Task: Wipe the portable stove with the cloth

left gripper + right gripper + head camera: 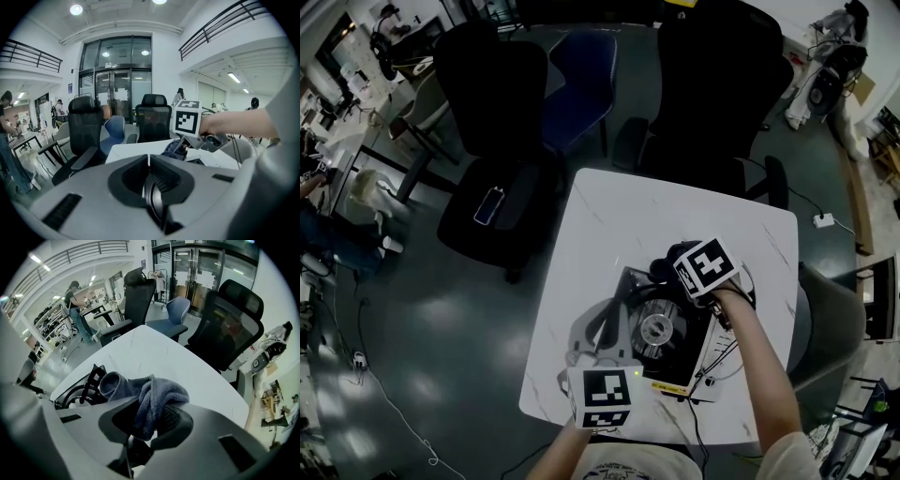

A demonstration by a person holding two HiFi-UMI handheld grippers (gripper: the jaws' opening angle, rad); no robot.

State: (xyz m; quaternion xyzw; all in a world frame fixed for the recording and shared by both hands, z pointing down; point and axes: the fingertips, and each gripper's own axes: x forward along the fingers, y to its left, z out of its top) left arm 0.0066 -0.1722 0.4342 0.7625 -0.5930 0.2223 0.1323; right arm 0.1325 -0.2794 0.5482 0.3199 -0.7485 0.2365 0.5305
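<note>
The portable stove (652, 333) sits near the front of the white marble table (609, 225), its round burner (656, 328) showing. My right gripper (149, 420) is shut on a dark blue-grey cloth (152, 399), and holds it at the stove's far edge by the black pan support (91, 380). In the head view the cloth (667, 261) bulges just beyond the right gripper's marker cube (706, 267). My left gripper (149, 180) is shut with nothing in it and hovers over the stove's near left corner, below the right gripper (180, 145).
Black office chairs (492, 112) and a blue chair (581, 80) stand beyond the table's far side, another black chair (712, 94) at the far right. A phone (488, 205) lies on a chair seat. Cables (712, 366) trail off the stove's right side.
</note>
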